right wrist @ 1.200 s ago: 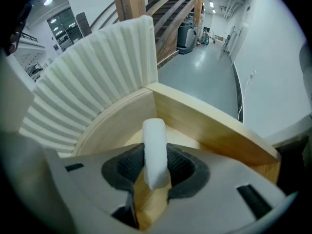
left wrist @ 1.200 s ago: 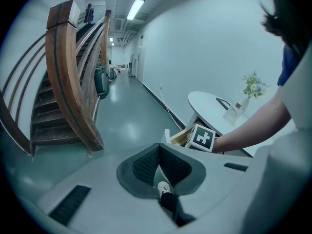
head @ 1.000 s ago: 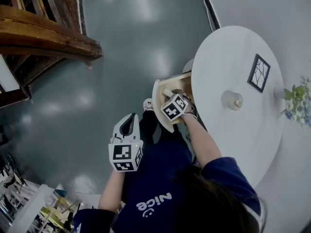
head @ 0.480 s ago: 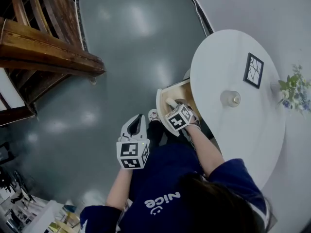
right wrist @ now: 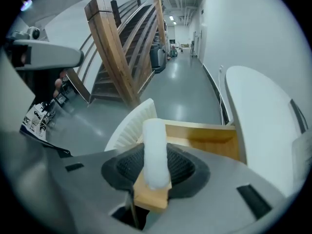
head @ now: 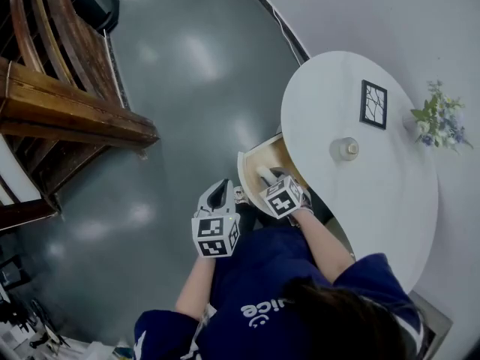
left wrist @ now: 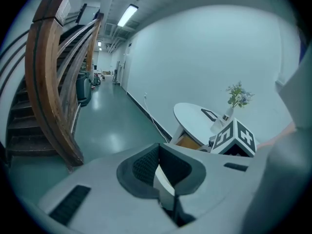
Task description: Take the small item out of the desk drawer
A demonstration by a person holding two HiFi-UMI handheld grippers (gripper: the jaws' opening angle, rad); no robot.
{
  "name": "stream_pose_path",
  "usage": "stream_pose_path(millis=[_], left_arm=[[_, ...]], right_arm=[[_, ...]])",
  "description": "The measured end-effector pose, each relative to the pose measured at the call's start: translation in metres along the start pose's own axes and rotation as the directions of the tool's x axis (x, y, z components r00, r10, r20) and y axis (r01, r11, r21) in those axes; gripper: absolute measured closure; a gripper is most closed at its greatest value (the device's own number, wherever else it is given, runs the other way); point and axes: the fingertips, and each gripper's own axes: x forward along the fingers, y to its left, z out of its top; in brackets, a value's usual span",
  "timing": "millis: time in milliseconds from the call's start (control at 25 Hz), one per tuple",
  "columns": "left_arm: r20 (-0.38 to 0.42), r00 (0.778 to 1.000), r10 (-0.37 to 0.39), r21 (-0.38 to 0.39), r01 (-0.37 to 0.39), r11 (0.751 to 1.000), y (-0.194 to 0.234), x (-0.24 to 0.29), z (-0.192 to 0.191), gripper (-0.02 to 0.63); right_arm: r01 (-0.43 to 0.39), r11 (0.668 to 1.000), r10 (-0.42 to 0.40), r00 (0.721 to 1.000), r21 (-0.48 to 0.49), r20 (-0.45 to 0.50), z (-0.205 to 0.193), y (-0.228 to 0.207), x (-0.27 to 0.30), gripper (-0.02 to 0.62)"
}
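Gripping a wood-based white cylinder (right wrist: 155, 147), right gripper (right wrist: 156, 173) sat over the drawer (right wrist: 207, 136); left gripper (left wrist: 164, 173), at its 9 o'clock, was closed and empty.

Bright overhead light, soft glare, fisheye-warped edges

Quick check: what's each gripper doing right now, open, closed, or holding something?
Left gripper: closed, nothing between its jaws.
Right gripper: closed on the small white item, above the open drawer.
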Motion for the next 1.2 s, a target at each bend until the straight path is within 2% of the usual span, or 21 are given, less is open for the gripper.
stream_pose_path(millis=[160, 280, 800, 1000, 1200], left_arm=[[0.018, 1.0, -0.017, 0.05, 0.016, 0.999, -0.009, 0.008, 0.007, 0.603], [0.025, 0.999, -0.036, 0.038, 0.035, 0.999, -0.015, 0.011, 0.009, 0.603], [0.068, 0.993, -0.097, 0.096, 0.09, 0.991, -0.036, 0.016, 0.031, 0.603], [0.087, 0.987, -0.136, 0.159, 0.121, 0.98, -0.05, 0.019, 0.046, 0.603], [0.108, 0.98, -0.168, 0.197, 0.145, 0.97, -0.061, 0.02, 0.059, 0.603]], right_arm=[[0.022, 1.0, -0.022, 0.999, 0.0, 0.047, 0.006, -0.004, -0.019, 0.451], [0.04, 0.999, -0.041, 0.996, 0.014, 0.074, 0.007, -0.006, -0.033, 0.451], [0.115, 0.98, -0.146, 0.969, 0.16, 0.2, 0.024, -0.021, -0.086, 0.451], [0.153, 0.963, -0.207, 0.947, 0.221, 0.245, 0.036, -0.034, -0.109, 0.451], [0.188, 0.948, -0.267, 0.91, 0.256, 0.319, 0.044, -0.044, -0.135, 0.451]])
